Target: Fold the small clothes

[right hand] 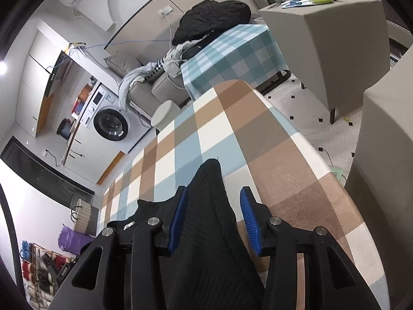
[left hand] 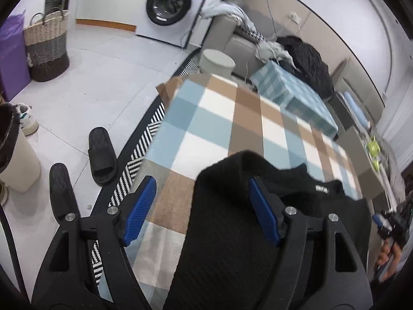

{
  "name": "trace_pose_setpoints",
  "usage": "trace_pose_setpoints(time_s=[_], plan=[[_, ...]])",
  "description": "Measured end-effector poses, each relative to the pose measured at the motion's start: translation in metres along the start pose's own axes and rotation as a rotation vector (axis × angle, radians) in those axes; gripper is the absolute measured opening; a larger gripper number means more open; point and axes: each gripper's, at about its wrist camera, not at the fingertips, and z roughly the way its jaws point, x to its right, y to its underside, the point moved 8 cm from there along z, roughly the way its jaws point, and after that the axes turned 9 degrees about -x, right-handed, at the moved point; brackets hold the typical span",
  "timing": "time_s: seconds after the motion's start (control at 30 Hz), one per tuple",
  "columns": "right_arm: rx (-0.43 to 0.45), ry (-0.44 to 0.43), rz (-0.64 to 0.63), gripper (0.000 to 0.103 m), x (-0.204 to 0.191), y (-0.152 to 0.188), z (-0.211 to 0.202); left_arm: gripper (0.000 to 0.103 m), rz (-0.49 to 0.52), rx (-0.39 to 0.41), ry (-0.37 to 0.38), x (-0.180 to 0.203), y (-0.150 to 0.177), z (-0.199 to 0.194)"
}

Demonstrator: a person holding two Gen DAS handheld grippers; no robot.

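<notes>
A black knit garment (left hand: 232, 232) fills the near foreground of both wrist views, lying on a counter (left hand: 219, 118) covered in a blue, brown and white check cloth. In the left wrist view, the left gripper (left hand: 202, 209) hangs over the garment with its blue-padded fingers (left hand: 139, 210) spread wide; a rounded fold of the knit rises between them and drapes across the right-hand finger, and a small white label (left hand: 321, 188) shows near the collar. In the right wrist view, the right gripper (right hand: 213, 219) is likewise spread, a narrow strip of the same garment (right hand: 206, 206) running up between its fingers to a pointed tip on the cloth; its left-hand finger sits against the fabric's edge, while its right-hand finger stands apart over bare check. Beyond the counter's far end stands a second, teal-check table (left hand: 294, 95) with a heap of dark clothing (left hand: 307, 59) behind it on a grey sofa. A white washing machine (left hand: 170, 5) stands against the far wall, a woven basket (left hand: 46, 44) on the tiled floor to its left, and black slippers (left hand: 102, 155) lie beside a striped rug.
</notes>
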Motion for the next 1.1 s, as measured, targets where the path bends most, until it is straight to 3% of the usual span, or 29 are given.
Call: trace_pose_setpoints(time_s=[0.2,0.3,0.43,0.6,0.73,0.9,1.1], plan=[[-0.052,0.015,-0.046,0.048,-0.011,0.001,0.021,0.071,0.08,-0.018,-0.026,0.015,-0.002,0.021],[-0.085,0.035,-0.085,0.055,-0.016,0.005,0.034,0.071,0.104,-0.016,-0.031,0.02,-0.007,0.028],[-0.097,0.072,-0.126,0.055,-0.019,0.008,0.043,0.069,0.121,-0.023,-0.04,0.024,-0.013,0.032],[-0.081,0.09,-0.138,0.055,-0.018,0.003,0.038,0.069,0.023,0.054,-0.097,-0.003,-0.044,0.023],[-0.085,0.088,-0.124,0.055,-0.014,0.002,0.037,0.069,-0.074,0.048,-0.011,-0.018,-0.05,0.018],[-0.074,0.066,-0.117,0.055,-0.013,0.0,0.034,0.07,-0.022,0.058,0.05,-0.01,-0.036,0.005],[-0.089,0.027,-0.113,0.055,-0.017,-0.001,0.037,0.071,0.087,-0.046,0.047,0.007,-0.012,0.025]])
